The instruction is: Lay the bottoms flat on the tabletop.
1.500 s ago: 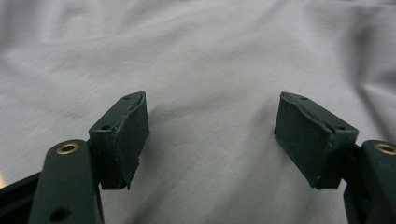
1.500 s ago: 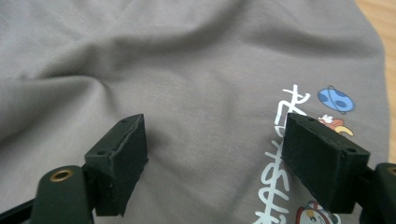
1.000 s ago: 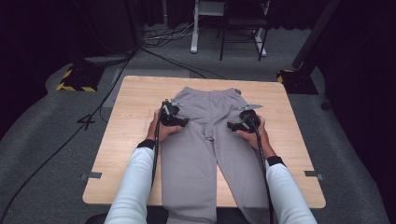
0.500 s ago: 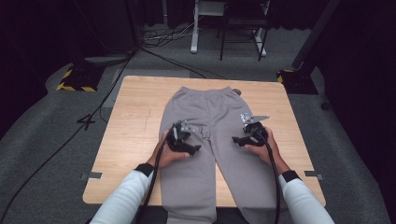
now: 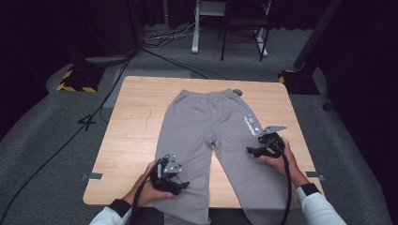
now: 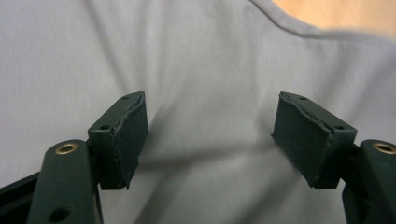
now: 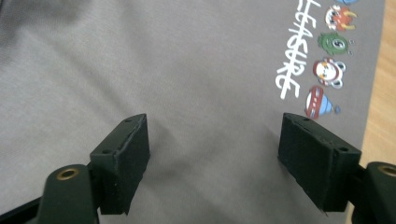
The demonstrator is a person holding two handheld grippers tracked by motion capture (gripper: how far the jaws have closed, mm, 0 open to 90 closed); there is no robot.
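Grey sweatpants (image 5: 206, 126) lie flat on the wooden table (image 5: 136, 122), waistband at the far side, legs running toward the person. My left gripper (image 5: 182, 185) hovers over the left leg near the table's front edge, its jaws wide apart. In the left gripper view (image 6: 210, 123) only smooth grey cloth (image 6: 205, 56) lies under the open jaws. My right gripper (image 5: 249, 151) is over the right leg, just below the printed logo (image 5: 251, 123). In the right gripper view (image 7: 215, 140) the jaws stand open over cloth, with the cartoon print (image 7: 322, 60) at the upper right.
A small dark object (image 5: 237, 92) sits by the waistband at the table's far edge. Bare wood shows left and right of the pants. On the floor are cables (image 5: 94, 122), a yellow-and-black striped base (image 5: 77, 80) and white furniture legs (image 5: 195, 28).
Both hands have drawn back toward the person along the pant legs, from beside the waistband to the lower legs. The left hand travelled farther. Both grippers stayed open.
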